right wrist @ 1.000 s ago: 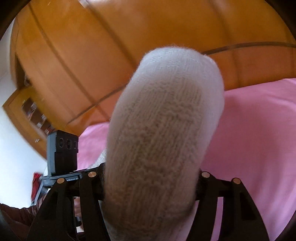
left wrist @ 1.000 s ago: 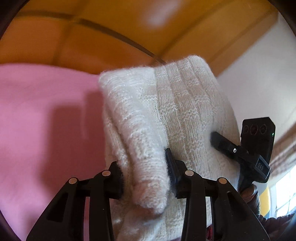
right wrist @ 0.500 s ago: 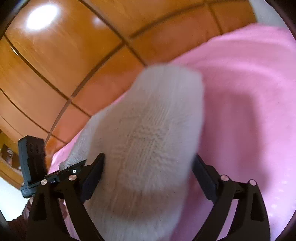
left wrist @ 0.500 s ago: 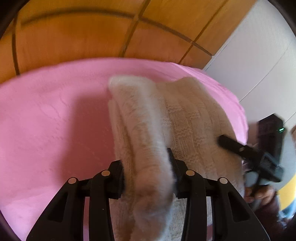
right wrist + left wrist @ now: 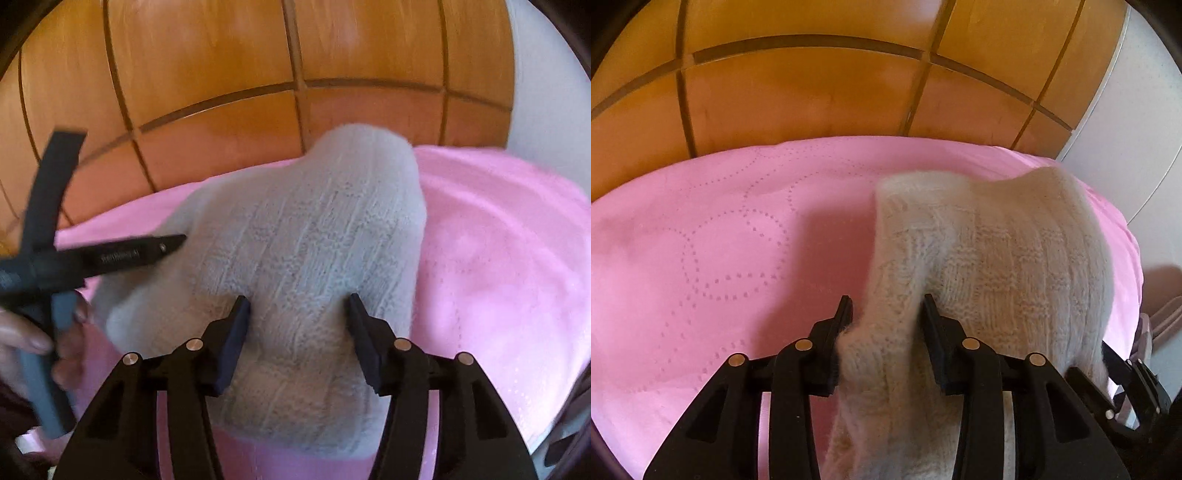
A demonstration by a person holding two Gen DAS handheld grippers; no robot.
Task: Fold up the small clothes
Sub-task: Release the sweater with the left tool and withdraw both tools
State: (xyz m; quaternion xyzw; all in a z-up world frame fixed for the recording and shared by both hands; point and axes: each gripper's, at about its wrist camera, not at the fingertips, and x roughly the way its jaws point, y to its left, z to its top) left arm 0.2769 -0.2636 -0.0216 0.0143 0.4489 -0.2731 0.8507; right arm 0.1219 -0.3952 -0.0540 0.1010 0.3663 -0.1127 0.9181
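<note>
**Cream knit garment held by both grippers above a pink bed cover**

Cream-white wool, knitted in a ribbed and basket-weave pattern, made up the small garment at the centre of both wrist views. In the left wrist view, a pink quilted bed cover with dotted stitched curves filled the left side and ran under the garment. The left gripper stood low in the frame, its jaws clenched on a bunched fold along the garment's left edge, with wool pressed between them. The rest of the knit spread to the right of that fold; whether it rested on the cover or hung just above it could not be told. At the far lower right, part of the other gripper showed at the garment's edge. Orange-brown wooden panels with dark grooves rose behind the bed.

In the right wrist view, the left gripper's black frame appeared at the left border, one finger touching the knit. A hand held its handle. The right gripper had its jaws closed on a thick fold of the garment, which bulged above and below them. To the right lay the pink cover.
</note>
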